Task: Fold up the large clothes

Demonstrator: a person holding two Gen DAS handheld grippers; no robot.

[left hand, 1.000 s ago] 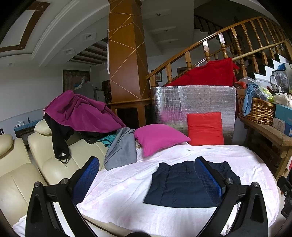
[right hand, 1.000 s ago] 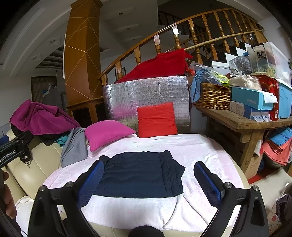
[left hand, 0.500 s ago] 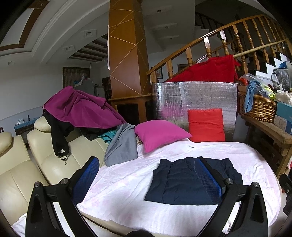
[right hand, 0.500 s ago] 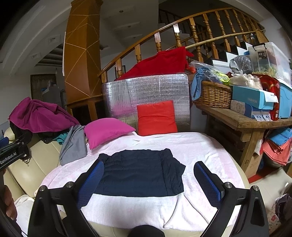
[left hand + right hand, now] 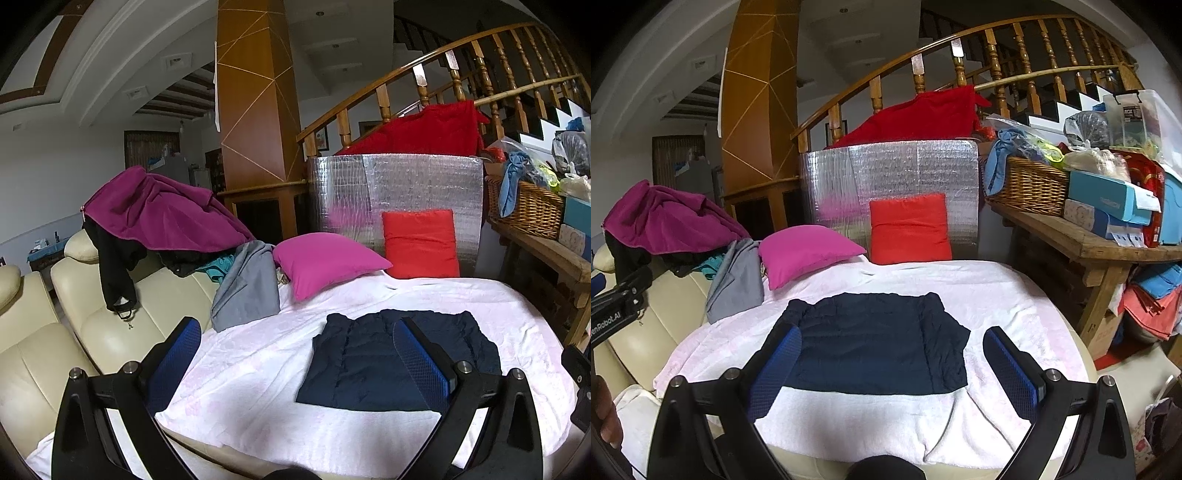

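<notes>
Cluttered living room: a pale pink blanket [image 5: 997,295] covers what appears to be a cream sofa [image 5: 110,332], backed by a silver insulation panel [image 5: 905,170] and a wooden staircase railing.

Task item: a navy garment [image 5: 871,343] lies flat near the middle of the blanket, already folded into a rough rectangle, with the right side bunched and uneven.

Left claw [image 5: 295,365]: spread wide, empty, held above the near blanket edge, clear of the garment. Right claw [image 5: 892,369]: likewise spread, empty, poised over the garment's near edge with no contact visible.

Unfolded stock: a magenta garment [image 5: 159,210] and a grey garment [image 5: 247,288] are draped over the sofa back at left, beside a pink pillow [image 5: 325,262] and a red pillow [image 5: 421,243].

Risks, as judged:
- A pinch taken too deep may gather the blanket with the garment and drag the surface.
- The bunched right side may spill open if only one layer is caught.
- Uneven lifting between claws would skew the fold.
</notes>
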